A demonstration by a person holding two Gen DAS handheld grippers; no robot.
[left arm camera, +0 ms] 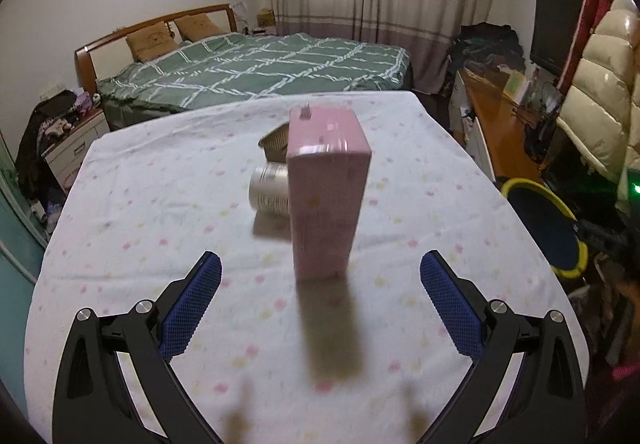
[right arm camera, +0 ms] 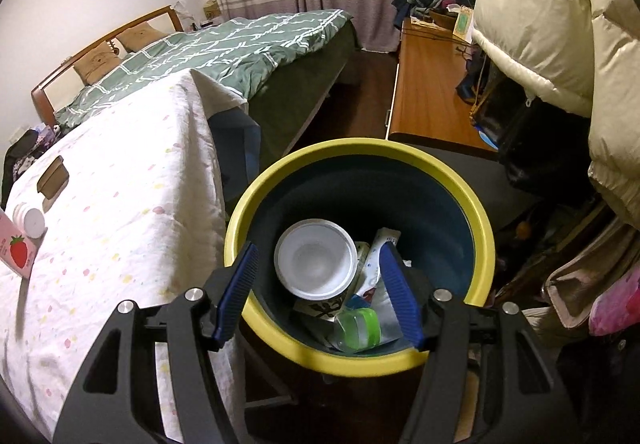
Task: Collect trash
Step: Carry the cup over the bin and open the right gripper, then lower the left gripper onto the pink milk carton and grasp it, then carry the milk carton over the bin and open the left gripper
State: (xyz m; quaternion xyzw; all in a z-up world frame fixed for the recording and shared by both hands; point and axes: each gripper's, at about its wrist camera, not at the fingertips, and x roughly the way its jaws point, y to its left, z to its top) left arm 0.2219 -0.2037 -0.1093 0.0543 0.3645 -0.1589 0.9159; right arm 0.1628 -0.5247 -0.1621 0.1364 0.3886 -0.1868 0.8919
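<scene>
A pink carton [left arm camera: 326,196] stands upright on the table, straight ahead of my open, empty left gripper [left arm camera: 320,268], a short way beyond its fingertips. A white bottle [left arm camera: 270,190] lies on its side behind the carton, with a small brown box [left arm camera: 275,143] farther back. My right gripper [right arm camera: 318,264] is open and empty above the yellow-rimmed bin [right arm camera: 478,220]. In the bin lie a white paper cup [right arm camera: 316,260], a green-capped bottle [right arm camera: 358,328] and wrappers. The right wrist view also shows the carton [right arm camera: 16,246], the bottle [right arm camera: 30,220] and the box [right arm camera: 52,176] at far left.
The table [left arm camera: 140,204] has a white spotted cloth. A bed with a green quilt [left arm camera: 256,72] lies behind it. The bin [left arm camera: 548,220] stands off the table's right edge. A wooden desk [right arm camera: 424,92] and a cream puffer jacket [right arm camera: 540,24] are to the right.
</scene>
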